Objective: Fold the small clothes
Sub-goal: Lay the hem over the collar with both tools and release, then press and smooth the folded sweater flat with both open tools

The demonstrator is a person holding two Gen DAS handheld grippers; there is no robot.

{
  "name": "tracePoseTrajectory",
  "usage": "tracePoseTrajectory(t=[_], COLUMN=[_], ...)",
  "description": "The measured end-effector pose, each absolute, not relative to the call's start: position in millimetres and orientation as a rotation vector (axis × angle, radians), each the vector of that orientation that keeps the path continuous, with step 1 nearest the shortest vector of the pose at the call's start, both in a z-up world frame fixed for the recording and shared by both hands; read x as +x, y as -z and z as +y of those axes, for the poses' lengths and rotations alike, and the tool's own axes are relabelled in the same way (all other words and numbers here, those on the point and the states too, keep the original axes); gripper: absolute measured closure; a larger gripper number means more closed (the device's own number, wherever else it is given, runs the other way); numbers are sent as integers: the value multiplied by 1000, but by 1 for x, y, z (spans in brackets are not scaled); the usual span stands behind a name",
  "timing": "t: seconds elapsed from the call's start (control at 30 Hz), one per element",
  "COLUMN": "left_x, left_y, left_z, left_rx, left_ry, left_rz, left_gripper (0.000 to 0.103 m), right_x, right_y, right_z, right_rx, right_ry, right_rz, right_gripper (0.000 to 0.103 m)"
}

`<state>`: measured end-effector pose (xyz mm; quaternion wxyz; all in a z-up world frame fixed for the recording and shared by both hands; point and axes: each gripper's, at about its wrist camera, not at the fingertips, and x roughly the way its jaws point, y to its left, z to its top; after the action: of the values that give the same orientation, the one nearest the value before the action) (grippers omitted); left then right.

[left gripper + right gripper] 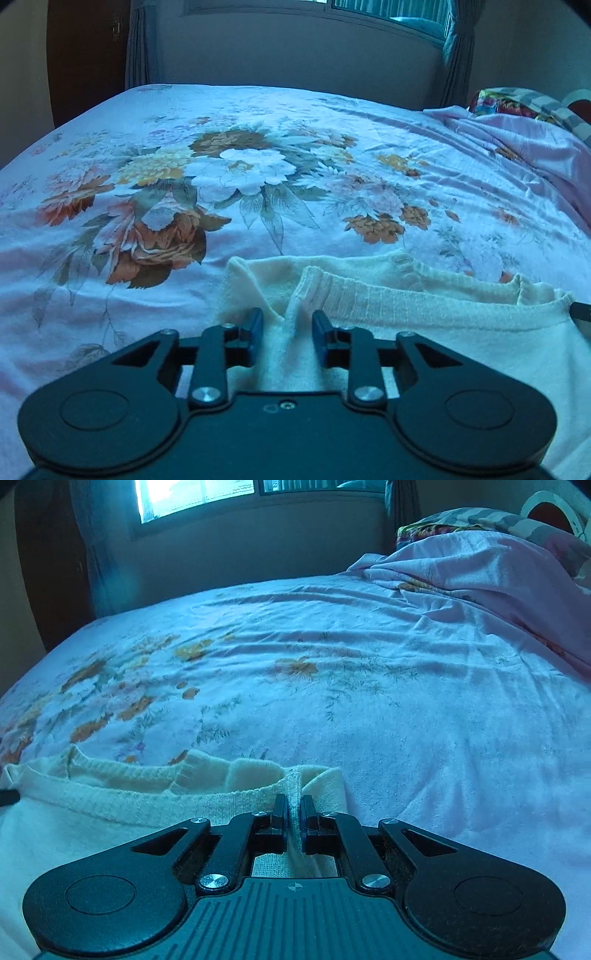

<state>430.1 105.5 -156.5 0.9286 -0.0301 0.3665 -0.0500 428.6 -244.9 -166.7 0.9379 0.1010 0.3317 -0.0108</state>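
**Cream knit top laid on the bed, one shoulder let go, one pinched**

Left wrist view: our left claw (287, 334) stands partly open, its blue pads clear of the cloth, with a raised ridge of the cream knit top (424, 310) between them, unheld. The ribbed neckline runs off to the claw's right, over the floral bedsheet (221, 177).

Right wrist view: our right claw (294, 814) is nearly closed, pinching a thin fold of the knit top (110, 797) at the shoulder seam; the neckline runs off to its left.

We judge the knit light, soft, stretchy and limp; best taken at seams or ribbed edges. We see no readable label.
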Motion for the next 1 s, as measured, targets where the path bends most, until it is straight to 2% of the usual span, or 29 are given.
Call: tracePoseTrajectory(t=[0.03, 0.07, 0.13, 0.17, 0.2, 0.33, 0.53, 0.6, 0.7, 0.9, 1.0], left_x=[422, 413, 390, 379, 366, 329, 304, 299, 280, 258, 251], left_y=[150, 144, 134, 131, 129, 140, 167, 158, 146, 165, 151], left_z=[108, 109, 109, 106, 101, 78, 80, 84, 84, 64, 65], left_rx=[-74, -70, -59, -51, -37, -6, 61, 52, 15, 82, 31], left_ry=[105, 108, 141, 163, 182, 262, 194, 171, 201, 196, 204], left_rz=[737, 728, 713, 713, 718, 763, 802, 819, 813, 818, 815], left_gripper=[65, 62, 62, 62, 62, 61, 58, 62, 61, 60, 60], right_x=[421, 414, 391, 381, 370, 332, 306, 303, 279, 261, 252], right_y=[160, 153, 138, 134, 130, 137, 185, 176, 151, 184, 168], right_z=[-247, -247, -243, -236, -227, -179, -143, -147, -146, -119, -121], right_rx=[217, 226, 247, 239, 224, 153, 2, 41, 128, 20, 56], right_ry=[26, 23, -19, -42, -65, -148, -151, -127, -151, -174, -168], right_rz=[658, 645, 605, 597, 593, 627, 706, 718, 638, 733, 704], right_gripper=[98, 92, 77, 62, 58, 58, 58, 58, 58, 58, 58])
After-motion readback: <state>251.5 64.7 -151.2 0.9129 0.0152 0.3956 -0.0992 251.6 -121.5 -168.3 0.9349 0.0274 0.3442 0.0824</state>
